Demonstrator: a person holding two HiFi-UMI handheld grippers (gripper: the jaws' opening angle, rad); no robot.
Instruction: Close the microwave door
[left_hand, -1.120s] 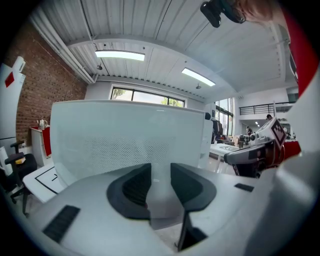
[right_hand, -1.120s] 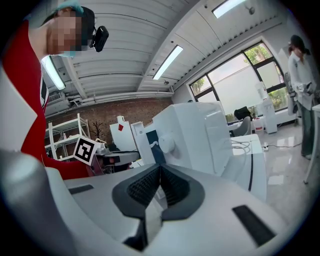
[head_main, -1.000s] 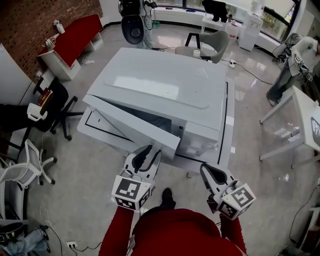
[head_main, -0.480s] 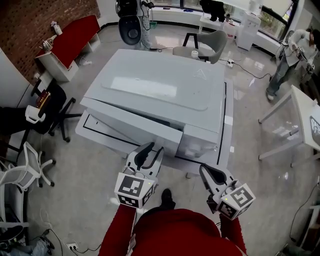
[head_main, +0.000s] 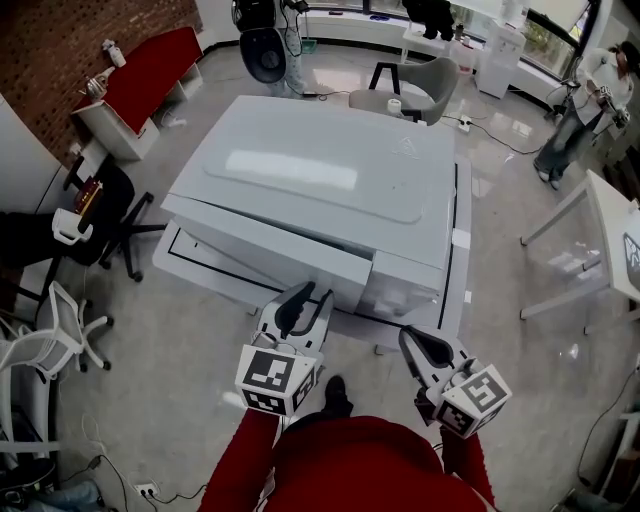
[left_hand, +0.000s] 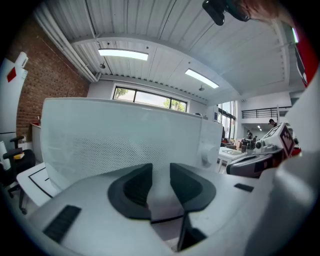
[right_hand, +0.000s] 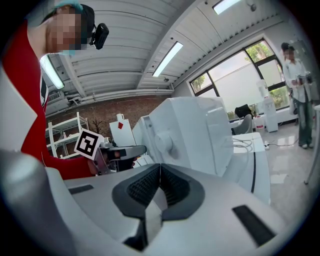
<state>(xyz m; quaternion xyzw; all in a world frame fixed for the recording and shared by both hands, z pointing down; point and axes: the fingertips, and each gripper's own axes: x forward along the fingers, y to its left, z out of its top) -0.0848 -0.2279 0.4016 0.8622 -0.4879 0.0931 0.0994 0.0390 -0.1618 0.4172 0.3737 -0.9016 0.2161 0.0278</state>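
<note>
Two grippers face the white microwave (head_main: 320, 170). The left gripper (head_main: 305, 298), jaws slightly apart and empty, points at the mesh-patterned microwave door (head_main: 270, 250), which lies flush with the control panel (head_main: 405, 290). The right gripper (head_main: 416, 342), jaws together, holds nothing.

Microwave door (head_main: 275, 255): we are finding it blocking the way just ahead of the parted jaws of the left gripper (head_main: 308, 297). Floor (head_main: 150, 340): open room is lying to our left. Right gripper (head_main: 415, 342): it is hanging clear, near the desk (head_main: 462, 270) edge.
</note>
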